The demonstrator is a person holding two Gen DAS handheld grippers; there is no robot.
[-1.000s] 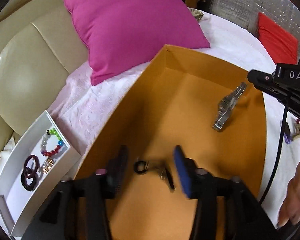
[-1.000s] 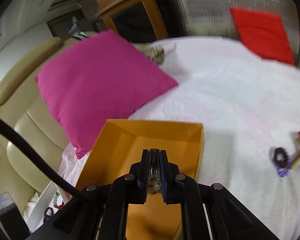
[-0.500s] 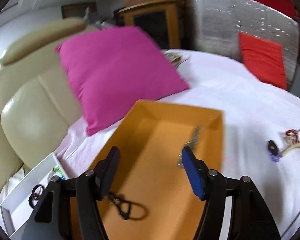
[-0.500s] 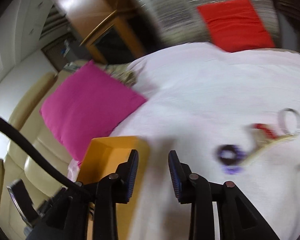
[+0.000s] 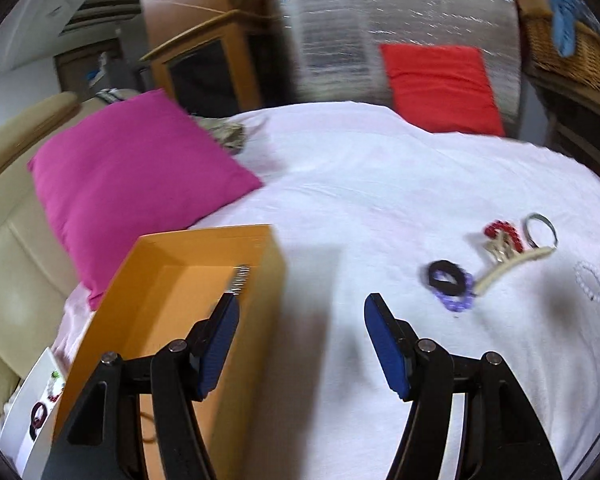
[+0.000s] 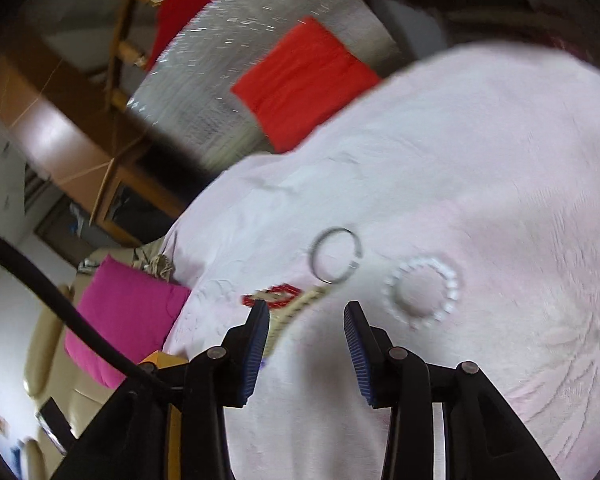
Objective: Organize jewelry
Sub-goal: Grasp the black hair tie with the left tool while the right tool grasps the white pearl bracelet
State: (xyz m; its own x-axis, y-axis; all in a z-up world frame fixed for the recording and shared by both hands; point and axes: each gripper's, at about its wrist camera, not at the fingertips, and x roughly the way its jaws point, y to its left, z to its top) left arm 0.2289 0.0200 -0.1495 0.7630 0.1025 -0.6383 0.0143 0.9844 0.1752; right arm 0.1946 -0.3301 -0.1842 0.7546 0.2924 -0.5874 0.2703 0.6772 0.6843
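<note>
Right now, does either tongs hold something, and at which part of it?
Nothing is held. The left tongs and the right tongs are both open, with only the bedsheet between their pads.

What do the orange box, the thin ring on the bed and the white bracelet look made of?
Orange box: apparently matte cardboard, with thin flat walls and creased corners. Thin ring: probably metal, a slim grey band with a sheen; blur leaves it open. White bracelet: small pale beads, pearl-like, possibly plastic.
</note>
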